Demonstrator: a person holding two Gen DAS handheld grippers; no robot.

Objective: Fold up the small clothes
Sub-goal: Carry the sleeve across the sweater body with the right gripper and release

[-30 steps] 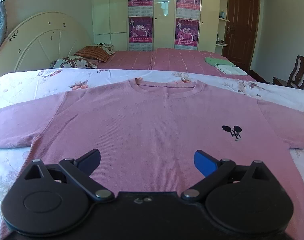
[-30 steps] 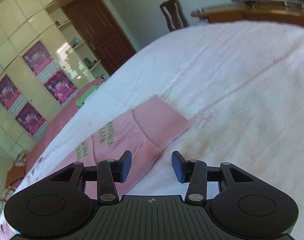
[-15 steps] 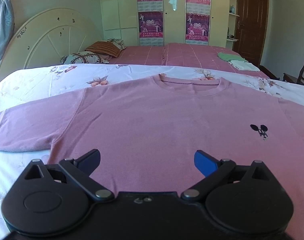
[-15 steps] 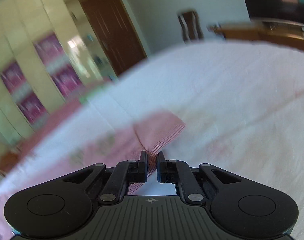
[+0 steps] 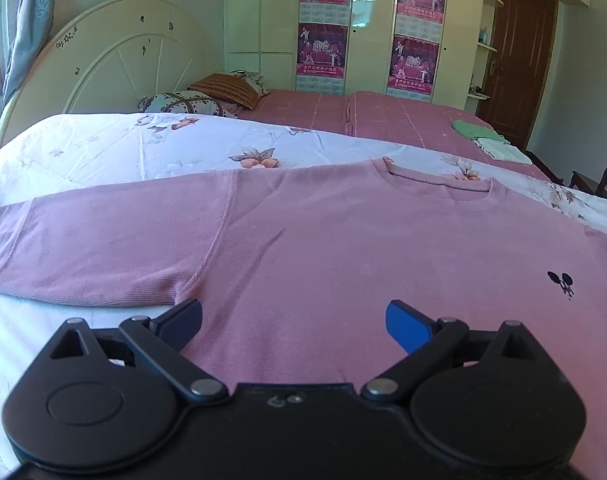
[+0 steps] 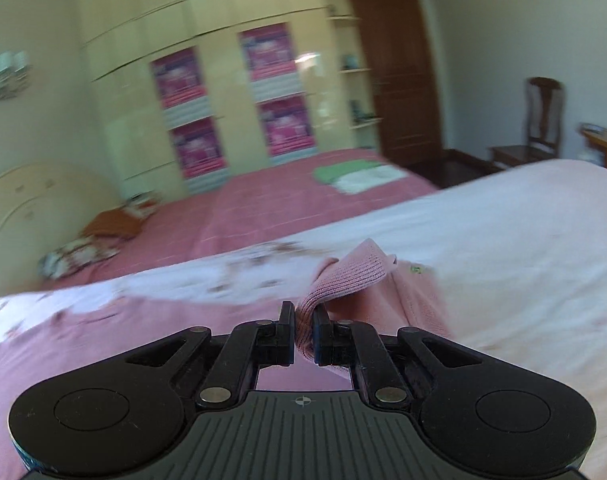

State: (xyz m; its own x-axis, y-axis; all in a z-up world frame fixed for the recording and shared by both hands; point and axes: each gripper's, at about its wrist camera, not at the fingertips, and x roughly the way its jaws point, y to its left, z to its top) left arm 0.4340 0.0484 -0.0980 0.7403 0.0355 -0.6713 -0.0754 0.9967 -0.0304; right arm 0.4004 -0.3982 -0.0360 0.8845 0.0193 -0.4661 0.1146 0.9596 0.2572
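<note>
Since a second ago, the left gripper point(image 5: 293, 320) has slid toward the pink T-shirt's point(image 5: 343, 248) sleeve; jaws wide apart, it hovers over the shirt, spread flat on the floral bedsheet point(image 5: 123, 148). Right view: the right gripper point(image 6: 303, 334) has clamped and lifted the other sleeve point(image 6: 343, 280) off the sheet's edge; its green label is unreadable.

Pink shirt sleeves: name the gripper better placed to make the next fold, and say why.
Right. The right gripper is shut on the sleeve, lifted off the bed. The left gripper hangs open over the pink shirt, holding nothing.
</note>
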